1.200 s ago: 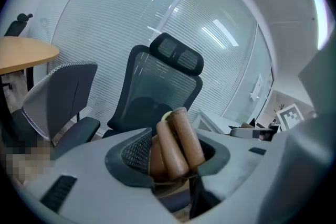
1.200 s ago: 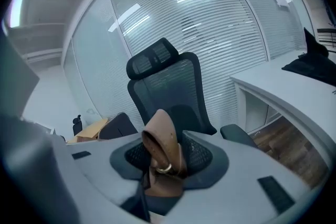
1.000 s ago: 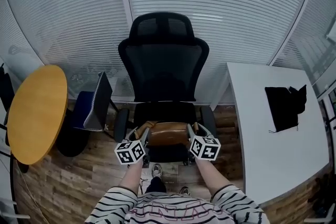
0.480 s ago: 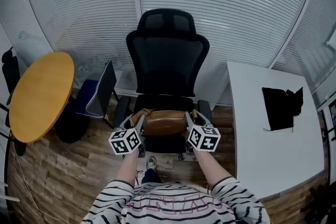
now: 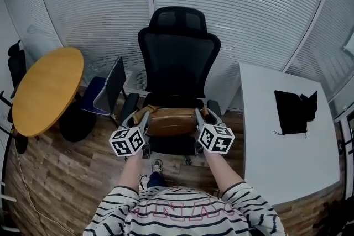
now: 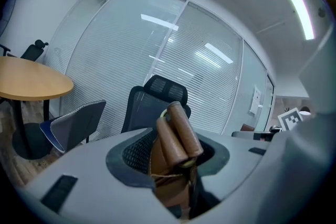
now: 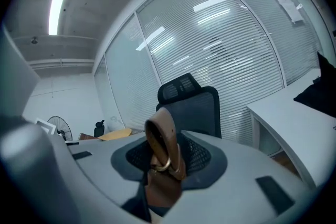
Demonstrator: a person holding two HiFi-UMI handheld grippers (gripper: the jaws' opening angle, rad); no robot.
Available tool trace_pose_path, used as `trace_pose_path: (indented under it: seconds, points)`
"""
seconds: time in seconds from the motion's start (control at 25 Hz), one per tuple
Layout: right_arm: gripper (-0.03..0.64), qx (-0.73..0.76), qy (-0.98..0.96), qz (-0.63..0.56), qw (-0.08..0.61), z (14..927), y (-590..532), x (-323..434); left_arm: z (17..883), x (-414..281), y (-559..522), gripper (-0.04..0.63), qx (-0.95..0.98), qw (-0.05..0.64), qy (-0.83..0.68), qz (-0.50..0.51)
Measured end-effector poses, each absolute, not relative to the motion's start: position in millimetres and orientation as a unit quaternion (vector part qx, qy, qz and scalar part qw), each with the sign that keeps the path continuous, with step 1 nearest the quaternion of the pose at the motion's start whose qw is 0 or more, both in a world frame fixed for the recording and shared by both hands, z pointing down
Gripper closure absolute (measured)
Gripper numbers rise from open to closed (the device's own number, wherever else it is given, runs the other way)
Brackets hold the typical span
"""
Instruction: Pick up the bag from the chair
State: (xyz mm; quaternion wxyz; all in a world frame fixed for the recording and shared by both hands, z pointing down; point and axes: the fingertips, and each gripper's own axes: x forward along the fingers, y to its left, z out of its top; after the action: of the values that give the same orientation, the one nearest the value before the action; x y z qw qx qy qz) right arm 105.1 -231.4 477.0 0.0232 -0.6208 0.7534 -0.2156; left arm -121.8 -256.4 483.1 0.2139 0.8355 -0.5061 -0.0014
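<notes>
A brown leather bag hangs between my two grippers, lifted in front of the black office chair and above its seat. My left gripper is shut on the bag's left strap end. Clamped on the right strap with its metal ring is my right gripper. Both straps stick up between the jaws in the gripper views. The bag's lower body is hidden by the gripper housings there.
A round yellow table stands at the left, with a grey-blue side chair beside it. A white desk at the right carries a black cloth item. White blinds cover the glass wall behind. The floor is wood.
Both grippers have risen a little with the bag, which now hangs higher over the seat. The head view has shifted slightly to the left.
</notes>
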Motion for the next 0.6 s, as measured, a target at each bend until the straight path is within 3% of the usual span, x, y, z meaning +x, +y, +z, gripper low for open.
trace_pose_path:
  seconds: [0.6]
  points:
    - [0.483,-0.609,0.771,-0.178,0.060,432,-198,99,442,-130,-221,0.403,0.837,0.183,-0.514,-0.030]
